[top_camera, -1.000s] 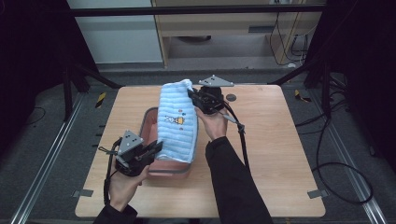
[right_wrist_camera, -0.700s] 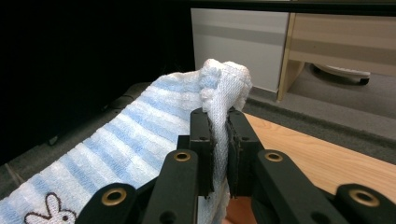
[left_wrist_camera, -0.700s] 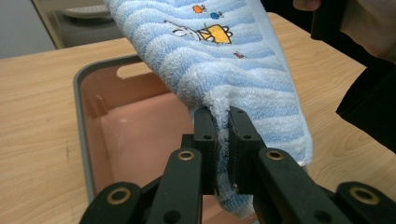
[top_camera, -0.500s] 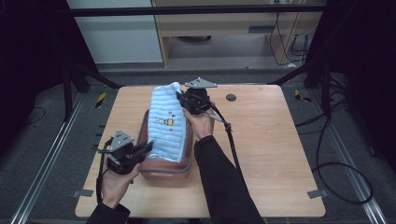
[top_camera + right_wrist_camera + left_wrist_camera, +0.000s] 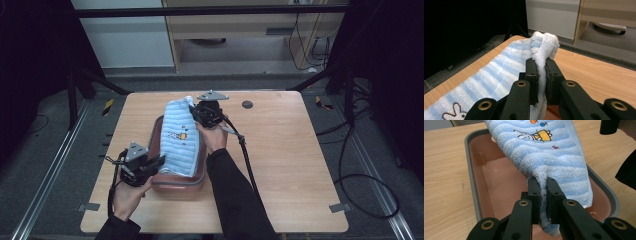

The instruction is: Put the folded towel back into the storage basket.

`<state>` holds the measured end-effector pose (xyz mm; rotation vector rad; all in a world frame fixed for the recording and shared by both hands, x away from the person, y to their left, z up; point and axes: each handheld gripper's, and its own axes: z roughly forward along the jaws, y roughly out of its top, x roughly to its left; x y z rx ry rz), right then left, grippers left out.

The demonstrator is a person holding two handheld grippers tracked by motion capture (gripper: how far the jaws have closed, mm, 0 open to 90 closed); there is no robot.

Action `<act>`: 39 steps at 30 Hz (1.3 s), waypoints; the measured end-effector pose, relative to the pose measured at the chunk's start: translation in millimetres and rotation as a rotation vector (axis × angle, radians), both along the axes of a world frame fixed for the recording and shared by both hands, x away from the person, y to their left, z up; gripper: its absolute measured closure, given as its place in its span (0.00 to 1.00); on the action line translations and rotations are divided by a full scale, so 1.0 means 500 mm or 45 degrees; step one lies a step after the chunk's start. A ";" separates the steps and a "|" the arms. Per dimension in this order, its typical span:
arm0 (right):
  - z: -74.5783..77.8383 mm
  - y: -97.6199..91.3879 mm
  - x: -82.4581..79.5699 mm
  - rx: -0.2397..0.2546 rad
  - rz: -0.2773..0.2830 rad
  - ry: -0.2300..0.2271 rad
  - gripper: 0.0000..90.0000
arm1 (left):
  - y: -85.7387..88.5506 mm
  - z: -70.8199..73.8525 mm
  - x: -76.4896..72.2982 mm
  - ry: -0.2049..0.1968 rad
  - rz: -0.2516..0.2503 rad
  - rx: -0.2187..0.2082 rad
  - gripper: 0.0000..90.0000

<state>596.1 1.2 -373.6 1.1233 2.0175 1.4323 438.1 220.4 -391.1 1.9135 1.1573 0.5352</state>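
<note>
Comparing with 1 second ago, I note the blue striped towel (image 5: pixel 181 137) has shifted left and now hangs over the pink tub (image 5: pixel 176 182). Left gripper (image 5: pixel 543 185) and right gripper (image 5: pixel 540 65) each pinch 1 towel end; lowering looks imminent.

Towel (image 5: pixel 181 141) hides most of tray (image 5: pixel 176 186) interior; towel print too small.
</note>
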 end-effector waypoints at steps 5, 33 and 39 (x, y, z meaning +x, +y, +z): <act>-0.018 -0.001 0.000 -0.010 0.003 0.016 0.92 | -0.004 -0.014 0.002 0.030 -0.001 0.012 0.93; -0.107 0.008 0.006 -0.065 0.013 0.126 0.92 | -0.015 -0.066 0.003 0.154 0.000 0.044 0.93; -0.124 0.010 0.009 -0.097 0.009 0.148 0.91 | -0.015 -0.076 0.008 0.159 0.006 0.073 0.92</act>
